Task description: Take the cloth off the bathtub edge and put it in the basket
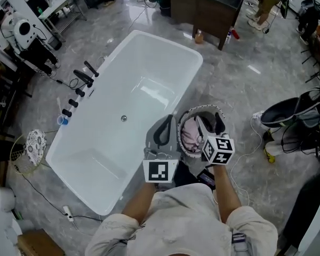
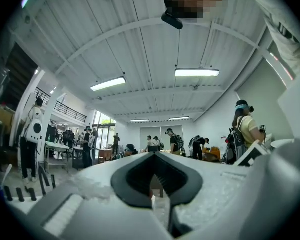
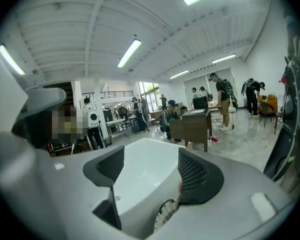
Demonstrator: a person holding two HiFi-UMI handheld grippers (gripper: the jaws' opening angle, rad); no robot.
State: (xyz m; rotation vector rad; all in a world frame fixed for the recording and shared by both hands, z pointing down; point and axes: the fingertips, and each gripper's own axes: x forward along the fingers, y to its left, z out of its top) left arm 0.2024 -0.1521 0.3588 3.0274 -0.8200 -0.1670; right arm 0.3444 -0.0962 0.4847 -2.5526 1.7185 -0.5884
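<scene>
A pale pink cloth (image 1: 190, 137) lies bunched inside the round basket (image 1: 201, 110), which stands on the floor against the near right side of the white bathtub (image 1: 122, 89). My right gripper (image 1: 211, 123) hangs over the basket, open, with nothing between its fingers. In the right gripper view my right gripper (image 3: 150, 164) frames the bathtub (image 3: 145, 169) and a bit of the basket rim (image 3: 165, 211). My left gripper (image 1: 168, 121) is over the tub's edge just left of the basket. In the left gripper view my left gripper (image 2: 152, 156) points up at the ceiling, its tips touching and empty.
Black faucet fittings (image 1: 84, 78) stand along the tub's far left side. A dark wooden cabinet (image 1: 216, 9) is beyond the tub. Black chairs and cables (image 1: 288, 116) crowd the right. A patterned round item (image 1: 36, 145) and a power strip (image 1: 68, 213) lie at the left.
</scene>
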